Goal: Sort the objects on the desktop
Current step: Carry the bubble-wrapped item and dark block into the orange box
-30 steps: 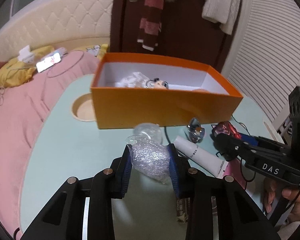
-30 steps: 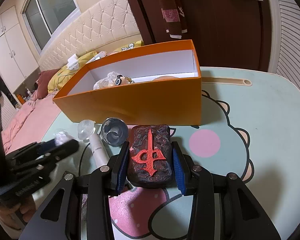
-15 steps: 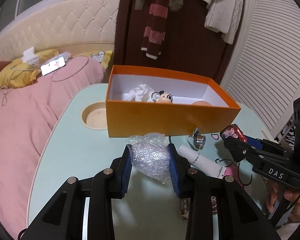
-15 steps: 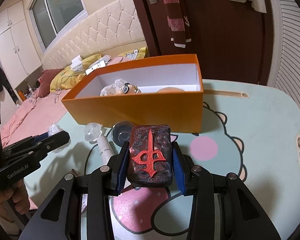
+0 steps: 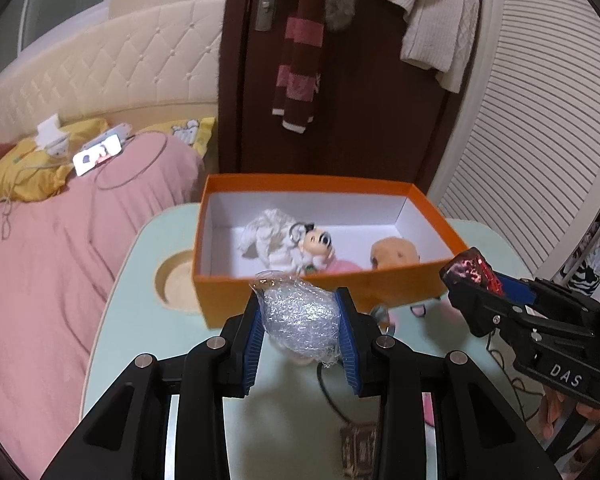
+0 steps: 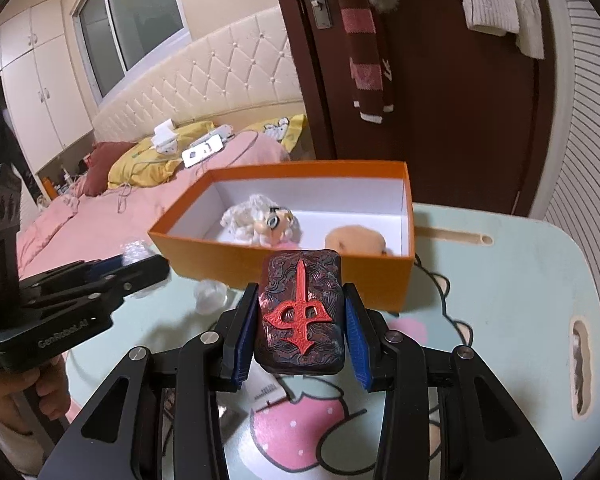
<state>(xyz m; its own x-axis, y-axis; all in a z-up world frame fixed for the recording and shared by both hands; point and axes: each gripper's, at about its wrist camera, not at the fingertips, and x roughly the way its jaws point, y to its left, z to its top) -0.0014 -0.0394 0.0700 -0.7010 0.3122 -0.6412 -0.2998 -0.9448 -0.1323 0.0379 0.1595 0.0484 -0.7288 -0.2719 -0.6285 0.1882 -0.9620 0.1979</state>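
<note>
My left gripper (image 5: 300, 328) is shut on a crumpled clear plastic wrap (image 5: 298, 318) and holds it above the table, just short of the near wall of the open orange box (image 5: 380, 284). My right gripper (image 6: 302, 324) is shut on a dark slab with a red emblem (image 6: 300, 312), raised near the box's (image 6: 292, 266) near wall. In the box lie a white plush (image 5: 268, 232), a small doll keychain (image 5: 318, 242) and a tan round plush (image 5: 394, 252). The right gripper also shows in the left wrist view (image 5: 472, 276), and the left one in the right wrist view (image 6: 140, 268).
The pale green cartoon table (image 6: 500, 280) carries a cable (image 5: 332, 396), a small brown item (image 5: 358, 450) and a clear lump (image 6: 210, 296) under the grippers. A round cup recess (image 5: 176, 280) lies left of the box. A pink bed (image 5: 52, 260) is at left, a dark door (image 5: 360, 100) behind.
Both grippers have risen with their loads and moved toward the box, so I now look down into it. The items left on the table have dropped below the fingers.
</note>
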